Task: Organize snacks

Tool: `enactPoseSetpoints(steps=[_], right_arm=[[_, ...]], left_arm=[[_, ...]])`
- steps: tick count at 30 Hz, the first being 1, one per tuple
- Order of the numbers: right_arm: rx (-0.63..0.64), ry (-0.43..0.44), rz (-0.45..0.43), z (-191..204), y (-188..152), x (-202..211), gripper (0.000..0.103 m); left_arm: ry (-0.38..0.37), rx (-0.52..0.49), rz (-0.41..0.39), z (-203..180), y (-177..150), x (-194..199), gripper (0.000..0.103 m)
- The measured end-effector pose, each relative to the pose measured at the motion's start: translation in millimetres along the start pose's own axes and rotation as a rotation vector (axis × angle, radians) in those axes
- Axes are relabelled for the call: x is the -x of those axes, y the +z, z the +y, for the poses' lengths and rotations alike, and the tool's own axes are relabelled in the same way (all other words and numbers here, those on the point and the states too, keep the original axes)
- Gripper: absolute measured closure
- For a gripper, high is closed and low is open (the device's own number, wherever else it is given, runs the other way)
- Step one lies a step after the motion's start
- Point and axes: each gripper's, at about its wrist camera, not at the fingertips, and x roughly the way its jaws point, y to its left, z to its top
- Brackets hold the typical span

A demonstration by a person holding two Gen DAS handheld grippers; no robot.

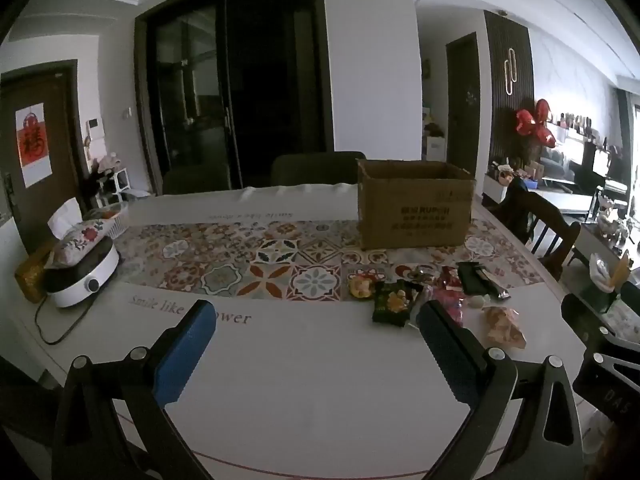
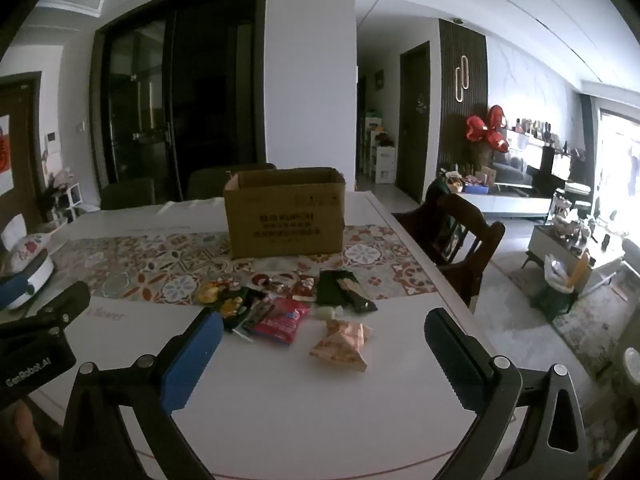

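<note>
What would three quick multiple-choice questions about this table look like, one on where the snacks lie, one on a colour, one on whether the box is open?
1. Where do the loose snack packets lie?
A. inside the box
B. on the table in front of the box
C. on the chair

2. What colour are the pads on the gripper fingers?
A. blue
B. yellow
C. white

3. How is the brown cardboard box?
A. taped shut
B. lying on its side
C. upright with its top open

Answers:
1 B, the packets are spread over the white table on the near side of the box.
2 A, the right gripper and the left gripper both show blue pads.
3 C, its flaps are open and the far inner wall shows.
</note>
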Motion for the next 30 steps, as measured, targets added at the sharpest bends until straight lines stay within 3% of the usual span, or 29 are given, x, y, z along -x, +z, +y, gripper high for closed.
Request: enactPoseSetpoints(steps=[30], right_arm=[[-0.008, 0.005, -0.009, -0.4, -1.2, 2.2, 0.001]], left_arm=[[-0.003, 0.002, -0.035, 0.7, 6.3, 9.6, 0.0]])
